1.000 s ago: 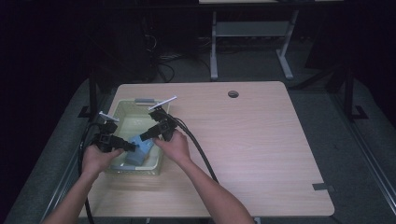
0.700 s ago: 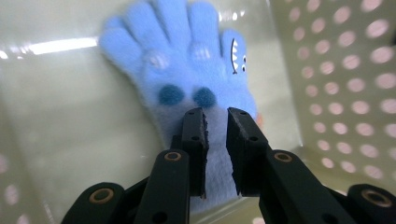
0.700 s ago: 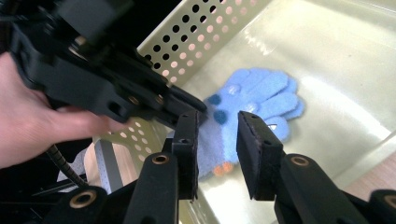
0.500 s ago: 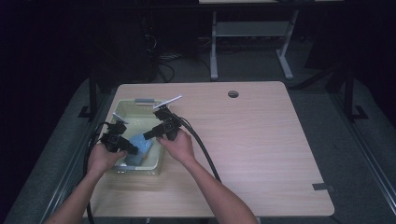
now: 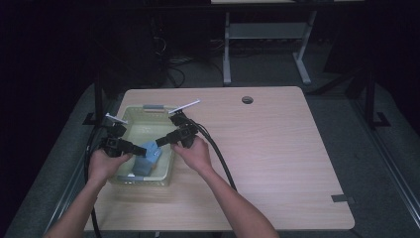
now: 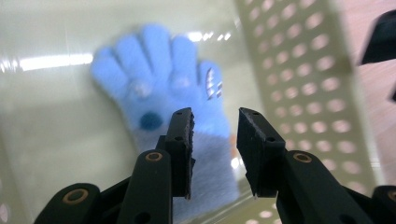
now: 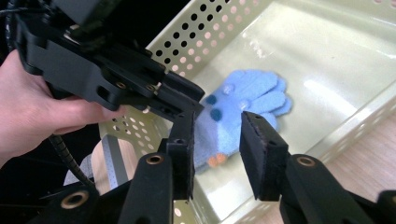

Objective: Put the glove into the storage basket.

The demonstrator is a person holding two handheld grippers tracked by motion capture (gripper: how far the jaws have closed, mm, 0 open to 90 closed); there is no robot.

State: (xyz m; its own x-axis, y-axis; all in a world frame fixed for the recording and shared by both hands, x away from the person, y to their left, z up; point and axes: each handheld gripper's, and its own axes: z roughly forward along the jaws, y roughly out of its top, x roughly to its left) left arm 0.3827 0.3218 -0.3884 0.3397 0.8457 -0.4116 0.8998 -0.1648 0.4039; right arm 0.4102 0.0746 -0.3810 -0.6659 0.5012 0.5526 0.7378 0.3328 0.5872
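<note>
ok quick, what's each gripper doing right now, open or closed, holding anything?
Left gripper: open, empty, above the blue glove in the basket.
Right gripper: open, empty, pointed at the same glove.

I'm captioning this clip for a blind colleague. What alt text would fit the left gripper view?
A fuzzy light-blue glove with a grey cuff lies flat on the floor of a pale perforated basket, fingers pointing away. The left gripper hangs over the cuff with its two black jaws apart, nothing between them.
</note>
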